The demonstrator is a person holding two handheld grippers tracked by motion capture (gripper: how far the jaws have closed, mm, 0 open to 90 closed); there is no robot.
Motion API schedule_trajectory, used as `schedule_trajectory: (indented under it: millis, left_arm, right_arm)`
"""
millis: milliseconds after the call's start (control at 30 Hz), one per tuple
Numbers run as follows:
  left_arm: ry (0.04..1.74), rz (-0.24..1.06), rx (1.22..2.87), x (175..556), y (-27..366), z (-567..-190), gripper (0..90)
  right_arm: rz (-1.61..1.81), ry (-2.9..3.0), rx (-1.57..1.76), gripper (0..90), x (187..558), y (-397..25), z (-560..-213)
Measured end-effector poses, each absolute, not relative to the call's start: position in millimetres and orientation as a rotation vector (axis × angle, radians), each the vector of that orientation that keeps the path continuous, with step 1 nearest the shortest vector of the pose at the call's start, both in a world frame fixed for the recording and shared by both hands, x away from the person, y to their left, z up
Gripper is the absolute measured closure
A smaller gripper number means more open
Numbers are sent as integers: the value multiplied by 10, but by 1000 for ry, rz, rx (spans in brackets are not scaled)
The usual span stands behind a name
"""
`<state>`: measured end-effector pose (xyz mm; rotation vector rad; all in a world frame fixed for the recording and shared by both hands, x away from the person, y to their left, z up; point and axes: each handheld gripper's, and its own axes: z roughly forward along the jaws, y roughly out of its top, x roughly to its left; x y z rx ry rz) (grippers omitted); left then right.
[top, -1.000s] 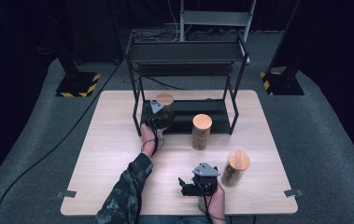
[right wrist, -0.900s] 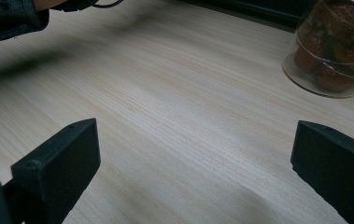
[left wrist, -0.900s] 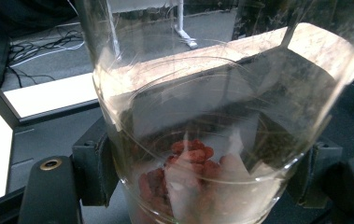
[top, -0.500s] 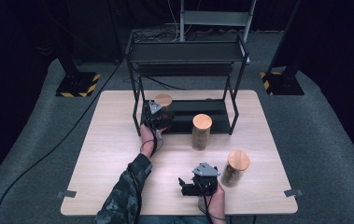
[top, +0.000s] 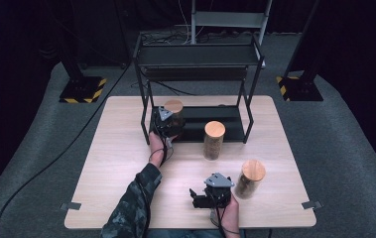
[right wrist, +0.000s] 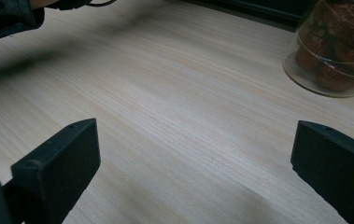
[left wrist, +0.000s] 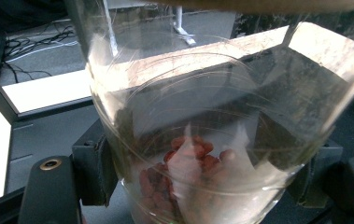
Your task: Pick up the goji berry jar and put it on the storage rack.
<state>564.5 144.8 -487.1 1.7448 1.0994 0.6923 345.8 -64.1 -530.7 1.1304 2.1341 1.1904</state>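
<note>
Table [top: 126, 163] of pale wood carries a black metal two-tier rack [top: 195, 54]. On its lower shelf stands a clear cork-lidded jar [top: 173, 116], clamped by the left gripper [top: 163, 124]. The right gripper [top: 210, 196] hovers, jaws wide apart.

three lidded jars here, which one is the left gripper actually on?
The jar on the rack's bottom shelf: the left gripper has its jaws on either side of it. The other two jars stand free on the table.

The light wooden table [top: 126, 148] is viewed from above, facing forward. A clear cork-lidded glass jar [left wrist: 212, 140] is seen very closely by the left gripper view; the tabletop [right wrist: 165, 93] is skimmed by the right gripper view.
</note>
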Motion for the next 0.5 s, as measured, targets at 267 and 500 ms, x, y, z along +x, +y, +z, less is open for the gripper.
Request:
schedule_trajectory:
  millis: [267, 500]
  left_arm:
    - [1117, 694, 1740, 5640, 1442, -4864, 246]
    - [1128, 689, 1743, 5633, 1456, -4854, 244]
  right_arm:
    - [1191, 2134, 1129, 7, 3458, -642, -5307]
    - [1190, 2133, 1129, 6, 3458, -641, -5307]
